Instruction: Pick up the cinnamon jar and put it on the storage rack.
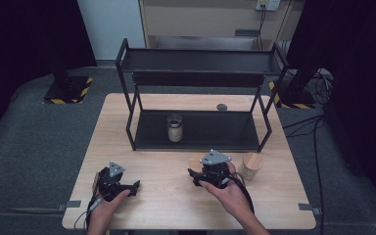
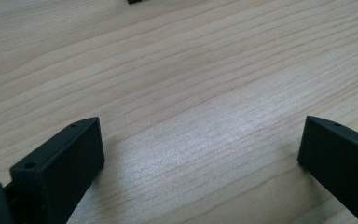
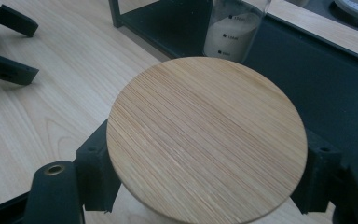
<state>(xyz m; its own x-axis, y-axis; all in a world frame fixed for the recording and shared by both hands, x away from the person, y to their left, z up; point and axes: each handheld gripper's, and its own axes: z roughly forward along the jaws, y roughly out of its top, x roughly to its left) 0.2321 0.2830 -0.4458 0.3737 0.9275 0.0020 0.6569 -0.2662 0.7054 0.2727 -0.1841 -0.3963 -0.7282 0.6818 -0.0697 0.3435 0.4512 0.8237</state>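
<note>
My right gripper (image 3: 208, 175) is shut on the rim of a round bamboo lid (image 3: 205, 135), held flat just above the table; in the high view the lid (image 1: 194, 161) peeks out left of that gripper (image 1: 196, 167). Beyond the lid, a glass jar (image 3: 235, 29) of white powder stands on the rack's lower shelf (image 1: 210, 131), seen as the jar (image 1: 175, 127) from above. Another jar (image 1: 251, 165), capped with a bamboo lid, stands on the table right of my right hand. My left gripper (image 1: 133, 187) rests low over the table, jaws open around bare wood (image 2: 200, 140).
A black two-tier rack (image 1: 198, 61) takes up the far half of the wooden table (image 1: 156, 205). A small dark round object (image 1: 222, 107) lies behind the rack. The left gripper's fingers (image 3: 10, 70) show at the upper left in the right gripper view.
</note>
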